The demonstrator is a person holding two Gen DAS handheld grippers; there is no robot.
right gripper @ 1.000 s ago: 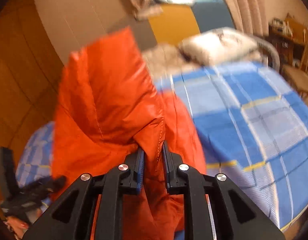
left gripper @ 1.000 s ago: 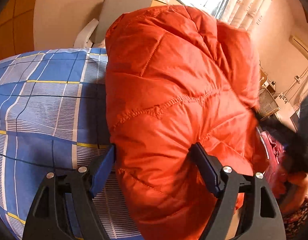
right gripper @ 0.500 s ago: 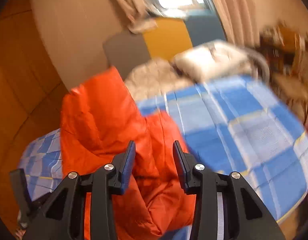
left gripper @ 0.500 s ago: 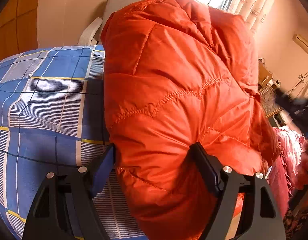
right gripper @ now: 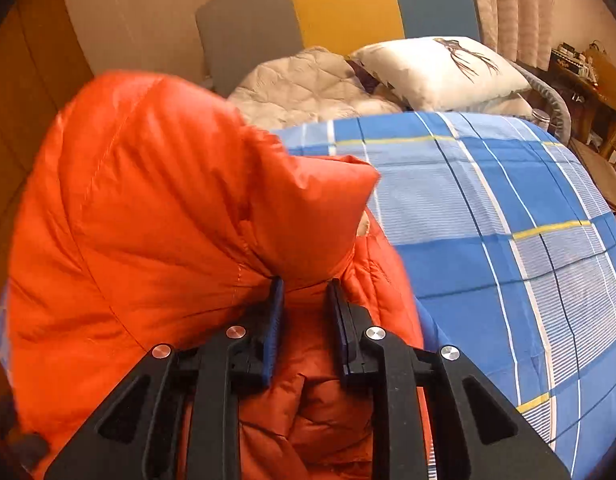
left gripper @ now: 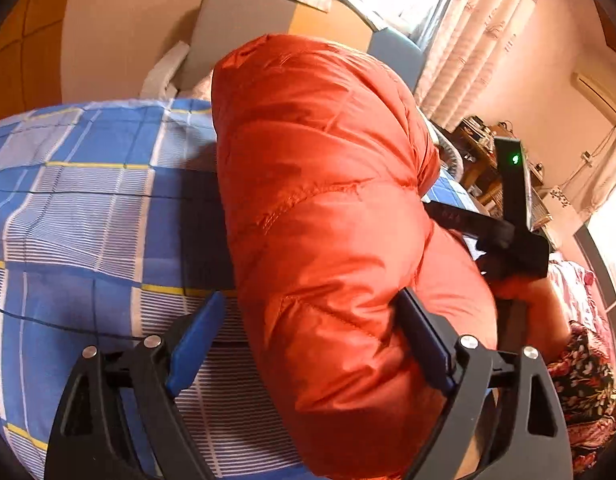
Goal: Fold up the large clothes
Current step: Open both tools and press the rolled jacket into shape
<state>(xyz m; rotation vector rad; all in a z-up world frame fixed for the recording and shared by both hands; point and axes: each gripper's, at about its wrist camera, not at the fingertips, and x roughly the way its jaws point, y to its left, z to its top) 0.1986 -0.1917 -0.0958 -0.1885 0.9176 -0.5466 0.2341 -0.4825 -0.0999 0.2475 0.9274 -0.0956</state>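
A puffy orange quilted jacket [left gripper: 328, 200] lies bunched on a blue checked bedsheet [left gripper: 87, 200]. My left gripper [left gripper: 311, 298] straddles the near end of the jacket and its jaws are opening. The right pad rests against the fabric, while the left pad [left gripper: 195, 340] stands clear of it over the sheet. In the right wrist view the jacket [right gripper: 147, 220] rises in a tall fold. My right gripper [right gripper: 304, 282] is closing on a gathered fold at its base, and the fabric is pinched between the pads. The right gripper's black body [left gripper: 508, 240] shows behind the jacket in the left wrist view.
At the head of the bed are a white pillow [right gripper: 440, 68] and a beige quilt [right gripper: 308, 88], in front of a grey, yellow and blue headboard [right gripper: 344, 12]. The blue sheet [right gripper: 488, 200] stretches off to the right. Wooden furniture [right gripper: 588, 76] stands beyond it. Floral cloth [left gripper: 584, 380] lies at the right.
The right gripper let go of the raised fold, dropped lower and closed on a fold at the jacket's base. The jacket's top sank. The left jaws widened and the left pad came off the fabric.
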